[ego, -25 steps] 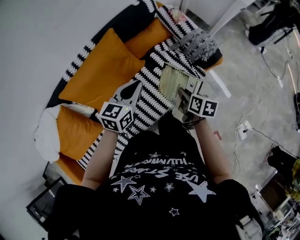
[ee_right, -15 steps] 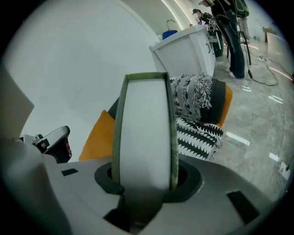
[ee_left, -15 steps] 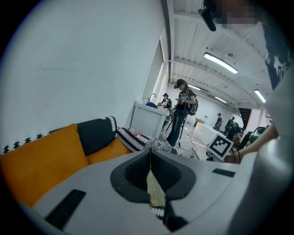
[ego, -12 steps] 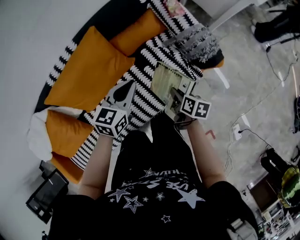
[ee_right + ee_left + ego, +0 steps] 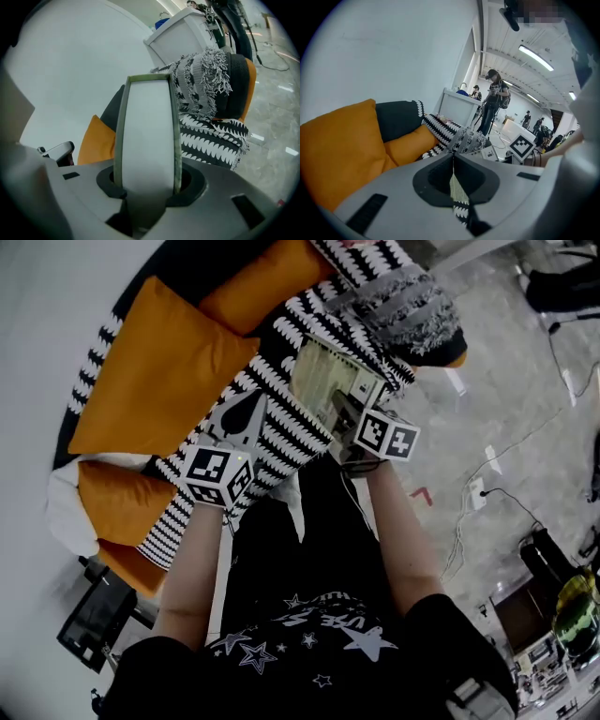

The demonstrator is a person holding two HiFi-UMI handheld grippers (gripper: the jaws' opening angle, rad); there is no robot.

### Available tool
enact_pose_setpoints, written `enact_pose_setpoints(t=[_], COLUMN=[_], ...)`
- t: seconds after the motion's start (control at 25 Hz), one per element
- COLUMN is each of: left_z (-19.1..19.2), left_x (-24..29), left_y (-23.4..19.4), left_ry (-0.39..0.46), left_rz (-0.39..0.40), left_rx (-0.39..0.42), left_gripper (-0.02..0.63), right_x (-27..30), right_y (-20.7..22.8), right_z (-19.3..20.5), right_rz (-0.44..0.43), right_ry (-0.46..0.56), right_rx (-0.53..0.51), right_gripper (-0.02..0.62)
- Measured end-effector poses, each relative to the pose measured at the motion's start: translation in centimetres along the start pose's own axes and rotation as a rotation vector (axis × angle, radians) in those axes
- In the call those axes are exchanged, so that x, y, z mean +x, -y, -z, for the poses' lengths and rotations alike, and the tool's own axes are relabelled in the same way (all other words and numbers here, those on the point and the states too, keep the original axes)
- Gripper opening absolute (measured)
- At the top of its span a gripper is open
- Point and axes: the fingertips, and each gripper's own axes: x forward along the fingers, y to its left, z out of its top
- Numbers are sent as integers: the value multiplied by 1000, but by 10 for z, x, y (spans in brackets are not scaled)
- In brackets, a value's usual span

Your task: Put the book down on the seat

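The book, with a green cover and pale pages, hangs tilted over the sofa's black-and-white patterned seat. My right gripper is shut on its near end. In the right gripper view the book stands upright between the jaws, white page edge toward the camera, and the right gripper clamps both covers. My left gripper hovers over the seat just left of the book, shut and empty. In its own view the left gripper has its jaws meeting, with a strip of patterned seat showing behind them.
Two orange cushions lean on the sofa back, and a white one lies at the left end. A grey fringed throw covers the right end. Cables and a power strip lie on the floor. People stand far off.
The head view has drifted, so the sofa sits further up and left. The book and both grippers keep their places over the seat, and the grip is unchanged.
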Motion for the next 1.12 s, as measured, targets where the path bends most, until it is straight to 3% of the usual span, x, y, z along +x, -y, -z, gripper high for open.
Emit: enact_pose_setpoints(t=[0.44,0.68,0.92,1.12], left_z=[43,54,60,66], left_x=[34,41,47,45], left_y=[13,27,29,31], left_ry=[-55,-89,-100,-100], left_rz=[9,42,42,46], left_rx=[-39,-25,-18,-18], left_gripper=[8,8,8,8], right_x=[42,41,41,31], right_y=[36,70,96,123], right_z=[14,23,34,41], right_rz=[-117,-21,70,221], right_ry=[28,47,-5,-43], right_rx=[144,216,217,161], right_gripper=[172,203,277,352])
